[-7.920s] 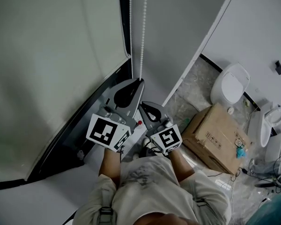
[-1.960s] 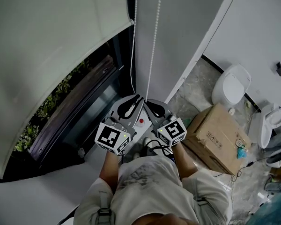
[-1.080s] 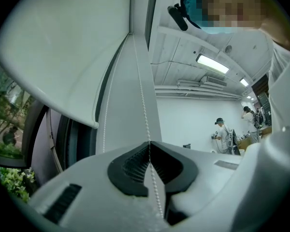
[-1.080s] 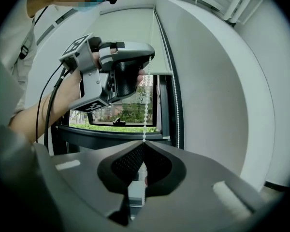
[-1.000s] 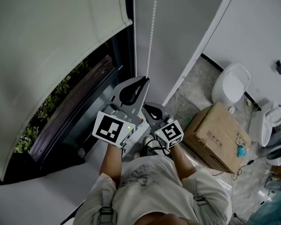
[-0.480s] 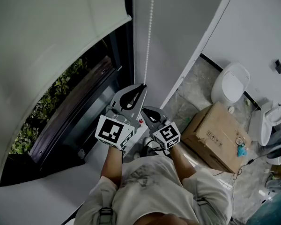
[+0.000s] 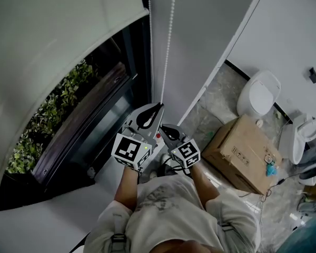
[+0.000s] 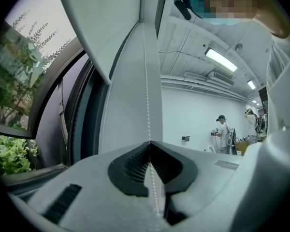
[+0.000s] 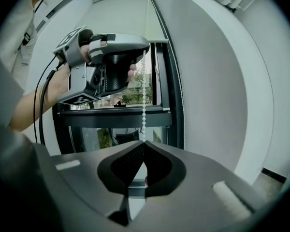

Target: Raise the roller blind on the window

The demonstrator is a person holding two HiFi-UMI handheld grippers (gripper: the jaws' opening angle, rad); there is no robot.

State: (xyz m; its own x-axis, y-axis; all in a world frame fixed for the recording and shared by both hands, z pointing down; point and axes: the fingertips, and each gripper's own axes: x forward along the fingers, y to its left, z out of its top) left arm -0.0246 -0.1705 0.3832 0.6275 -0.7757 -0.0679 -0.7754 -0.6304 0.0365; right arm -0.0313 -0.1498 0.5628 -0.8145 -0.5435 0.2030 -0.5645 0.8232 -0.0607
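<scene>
The white roller blind [image 7: 58, 30] hangs partly raised, with dark window frame [image 7: 95, 120] and green plants below its slanted bottom edge. A white bead chain [image 7: 168, 41] runs down beside the frame. My left gripper [image 7: 159, 105] is shut on the chain, which passes between its closed jaws in the left gripper view, left gripper [image 8: 149, 142], bead chain [image 8: 146, 81]. Just below it my right gripper [image 7: 161, 126] is also shut on the chain. In the right gripper view a short length of bead chain [image 9: 144, 95] spans from the left gripper [image 9: 145, 50] down to the right gripper [image 9: 144, 142].
A grey wall column [image 7: 210, 36] stands right of the chain. On the floor to the right are a cardboard box [image 7: 242, 154], a white toilet [image 7: 259, 94] and another white fixture [image 7: 300, 138]. A person [image 8: 221, 132] stands far off in the room.
Both grippers have moved down with the chain, the left one closing in on the right. The blind's bottom edge has risen, and more of the plants outside shows.
</scene>
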